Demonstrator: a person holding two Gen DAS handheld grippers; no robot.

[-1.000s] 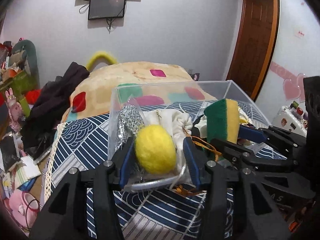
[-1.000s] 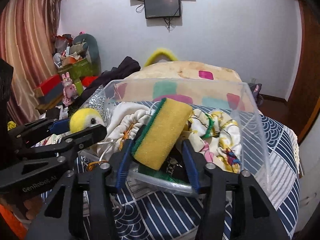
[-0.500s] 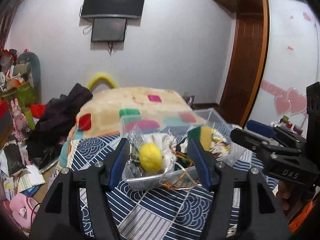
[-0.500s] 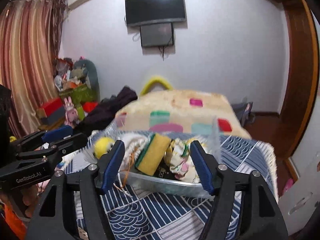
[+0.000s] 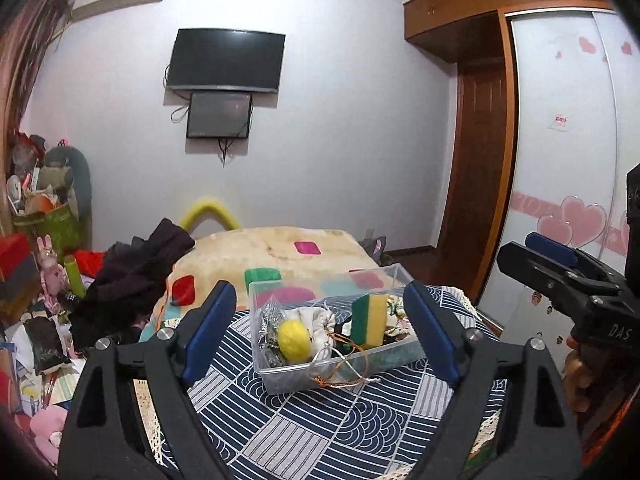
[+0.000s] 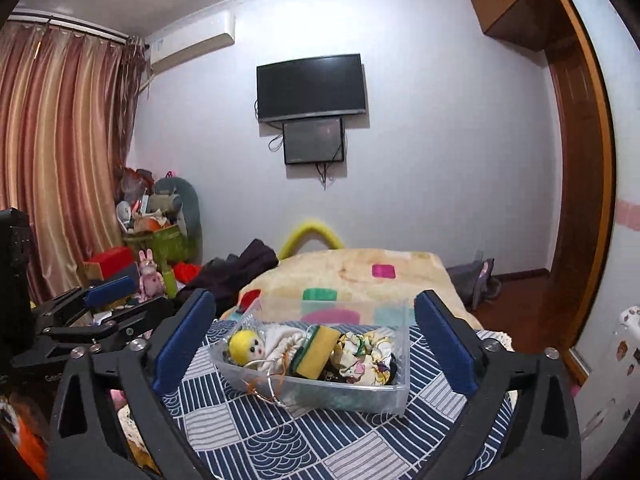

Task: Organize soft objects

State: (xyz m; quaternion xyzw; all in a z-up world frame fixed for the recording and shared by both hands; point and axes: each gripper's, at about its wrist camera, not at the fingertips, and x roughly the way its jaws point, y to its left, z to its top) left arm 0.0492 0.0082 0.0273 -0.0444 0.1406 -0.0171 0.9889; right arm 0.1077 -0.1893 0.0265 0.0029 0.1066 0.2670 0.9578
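A clear plastic box [image 5: 384,366] [image 6: 372,394] stands on the blue patterned cloth [image 5: 320,432]. In it lie a yellow fuzzy ball toy [image 5: 294,340] [image 6: 242,346], a white drawstring pouch [image 5: 320,320] [image 6: 282,340], a yellow-green sponge [image 5: 370,320] [image 6: 316,352] and a floral cloth [image 6: 366,356]. My left gripper [image 5: 320,340] is open and empty, held back above the cloth. My right gripper [image 6: 312,344] is open and empty too, and it shows at the right of the left wrist view [image 5: 560,268].
A beige blanket with coloured squares [image 5: 280,252] covers the bed behind the box. Dark clothes [image 5: 136,276] lie at its left. Toys and clutter [image 5: 36,280] crowd the left floor. A wooden door [image 5: 476,184] and a wardrobe [image 5: 568,160] stand at the right.
Both grippers let go of the ball toy and the sponge, opened wide and drew back and up from the box. Both items now rest in the box.
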